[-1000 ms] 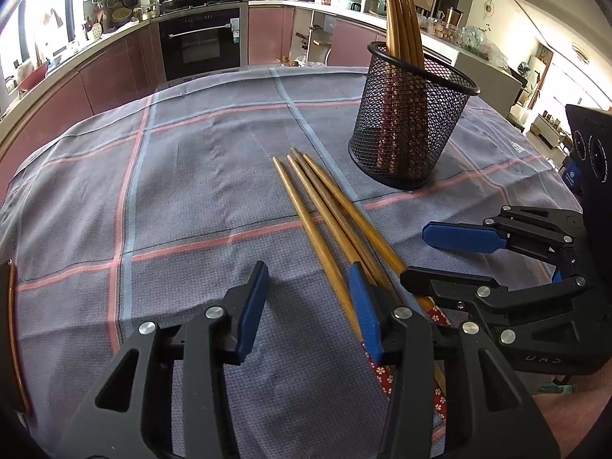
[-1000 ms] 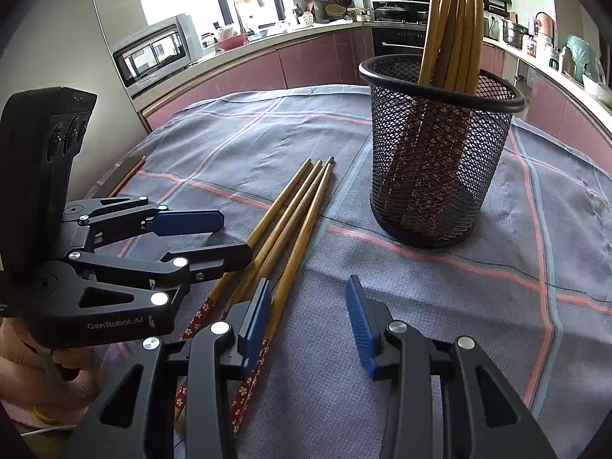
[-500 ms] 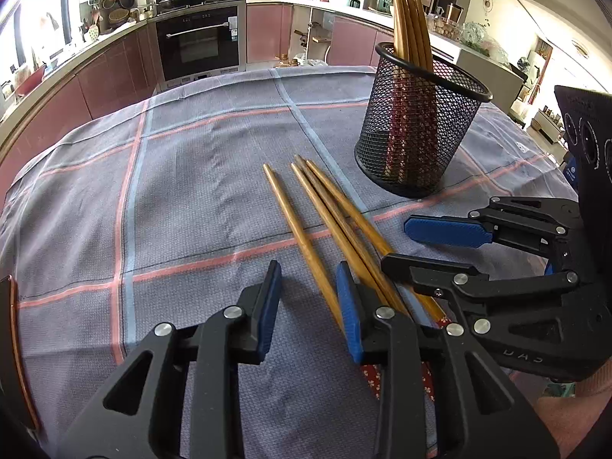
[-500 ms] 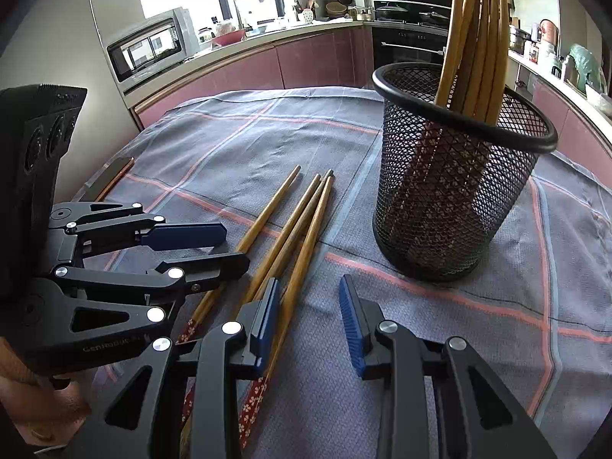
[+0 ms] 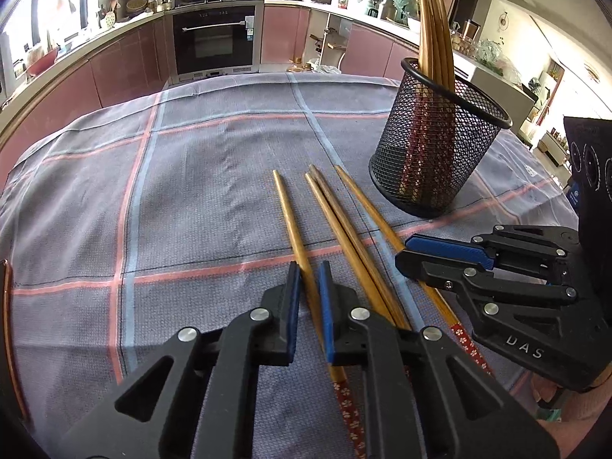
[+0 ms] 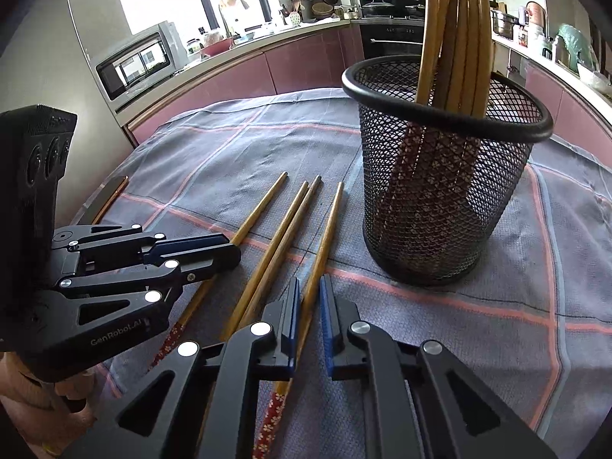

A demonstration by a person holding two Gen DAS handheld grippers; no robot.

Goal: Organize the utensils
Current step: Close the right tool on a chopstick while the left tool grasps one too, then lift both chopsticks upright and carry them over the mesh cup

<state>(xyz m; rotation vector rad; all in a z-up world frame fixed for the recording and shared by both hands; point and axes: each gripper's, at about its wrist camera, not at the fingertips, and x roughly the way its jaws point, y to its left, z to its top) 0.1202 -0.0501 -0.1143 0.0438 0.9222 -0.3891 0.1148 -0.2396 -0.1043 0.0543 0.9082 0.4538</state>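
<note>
Several wooden chopsticks with red flowered ends lie side by side on the checked cloth. My left gripper (image 5: pixel 309 273) is shut on the leftmost chopstick (image 5: pixel 288 214), with both blue pads pressing its shaft. My right gripper (image 6: pixel 310 287) is shut on the rightmost chopstick (image 6: pixel 329 222) in the same way. Each view also shows the other hand's tool: the right gripper (image 5: pixel 405 252) and the left gripper (image 6: pixel 233 248). Two middle chopsticks (image 5: pixel 336 222) (image 6: pixel 283 229) lie loose between them. Behind them stands a black mesh holder (image 5: pixel 436 153) (image 6: pixel 440 199) with several chopsticks (image 6: pixel 459 38) upright in it.
The grey cloth with pink and blue lines (image 5: pixel 191 191) covers a round table, whose wooden edge (image 6: pixel 111 195) shows at the left. Kitchen cabinets, an oven (image 5: pixel 214 38) and a microwave (image 6: pixel 137 61) stand beyond the table.
Both grippers have closed from open onto one chopstick each. The outer two chopsticks now lie a little apart from the middle pair.
</note>
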